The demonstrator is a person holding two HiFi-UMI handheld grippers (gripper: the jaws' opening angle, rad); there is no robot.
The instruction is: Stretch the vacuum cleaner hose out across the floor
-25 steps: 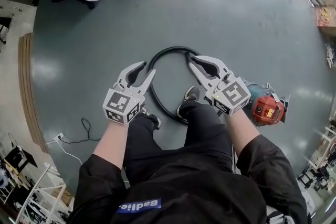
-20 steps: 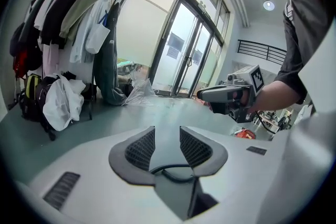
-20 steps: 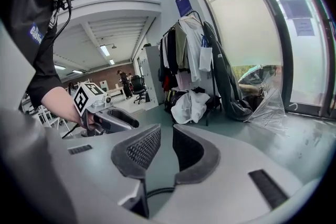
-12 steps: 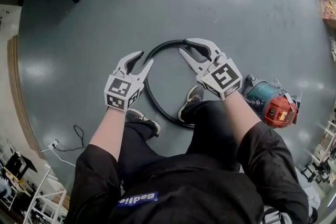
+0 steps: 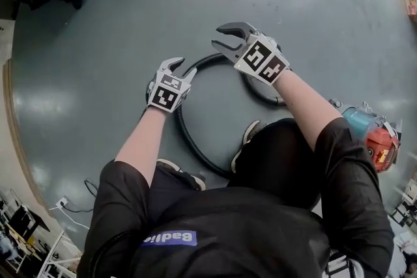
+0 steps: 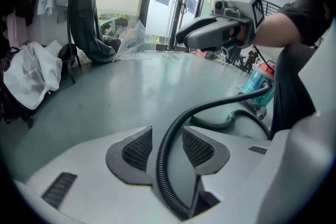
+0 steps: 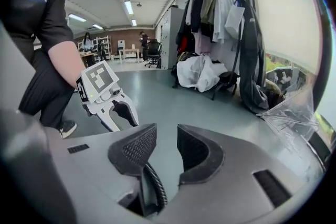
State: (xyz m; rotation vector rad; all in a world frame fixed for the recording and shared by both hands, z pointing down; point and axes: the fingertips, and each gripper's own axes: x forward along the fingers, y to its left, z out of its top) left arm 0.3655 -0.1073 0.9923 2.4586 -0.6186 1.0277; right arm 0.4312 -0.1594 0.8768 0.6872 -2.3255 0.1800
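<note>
The hose is lying looped on the floor. At the loop's 10 o'clock it is passing loosely between the left gripper's opening jaws. At 12 o'clock it is sitting deep between the right gripper's opening jaws, ungripped.

A clothes rack hung with coats and shirts stood on the grey floor. A white bundle of cloth lay at the rack's foot. Crumpled clear plastic sheeting lay just beside the rack, toward tall glazed doors. Well beyond the rack, people stood near desks under strip lights.
</note>
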